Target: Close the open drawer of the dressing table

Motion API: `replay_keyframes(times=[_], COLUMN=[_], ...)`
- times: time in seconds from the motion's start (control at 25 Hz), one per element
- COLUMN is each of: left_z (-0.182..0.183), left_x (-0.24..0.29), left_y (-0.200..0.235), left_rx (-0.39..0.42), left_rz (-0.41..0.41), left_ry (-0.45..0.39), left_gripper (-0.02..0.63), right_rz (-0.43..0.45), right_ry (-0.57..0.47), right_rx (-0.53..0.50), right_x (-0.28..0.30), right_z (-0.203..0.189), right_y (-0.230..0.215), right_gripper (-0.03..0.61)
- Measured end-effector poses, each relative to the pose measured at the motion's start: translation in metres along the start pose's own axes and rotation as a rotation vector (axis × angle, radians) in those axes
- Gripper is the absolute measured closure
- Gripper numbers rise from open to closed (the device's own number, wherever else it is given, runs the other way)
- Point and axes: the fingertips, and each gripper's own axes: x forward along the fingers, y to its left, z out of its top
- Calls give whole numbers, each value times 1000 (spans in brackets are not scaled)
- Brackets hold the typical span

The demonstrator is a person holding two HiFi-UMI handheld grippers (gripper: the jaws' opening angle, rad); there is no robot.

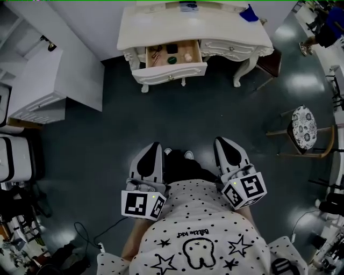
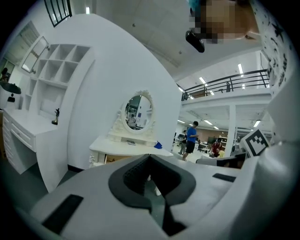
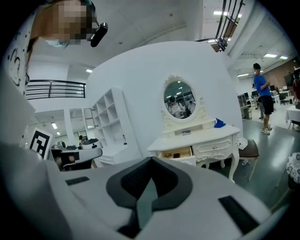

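The white dressing table point(image 1: 193, 29) stands against the far wall, some way ahead of me across the dark floor. Its left drawer point(image 1: 171, 69) is pulled out, with several small items lying inside. In the right gripper view the open drawer point(image 3: 177, 153) shows under the tabletop, below the oval mirror point(image 3: 179, 98). My left gripper point(image 1: 156, 146) and right gripper point(image 1: 221, 142) are held close to my body, both pointing toward the table, far from it. Each has its jaws together with nothing between them. From the left gripper point(image 2: 150, 156), the table point(image 2: 125, 145) appears partly behind the jaws.
A chair with a patterned cushion point(image 1: 303, 129) stands at the right. A dark stool point(image 1: 270, 62) sits by the table's right legs. White shelving and a counter point(image 1: 37, 86) fill the left side. A blue object point(image 1: 249, 13) lies on the tabletop. People stand far off on the right point(image 3: 262, 96).
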Motion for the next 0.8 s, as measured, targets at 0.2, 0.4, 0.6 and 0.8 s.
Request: replay_keyframes(times=[0.2,0.4,0.6,0.8], left_z=[13,22,32,58], left_x=[8,26,58,90], left_y=[11,38,73,108], left_rx=[17,11,2,8], left_rz=[8,22,20,9], left_ry=[-33,-39,-30,-52], left_gripper=[601,600,601,601], right_rz=[21,0,-32,-31], right_ry=[-37,4,16,6], right_rx=[16,8,-12,-22], right_x=[0,23,61,104], right_z=[6,5,22,46], right_y=[0,-4,-11,-10], right_gripper=[569,569,569,569])
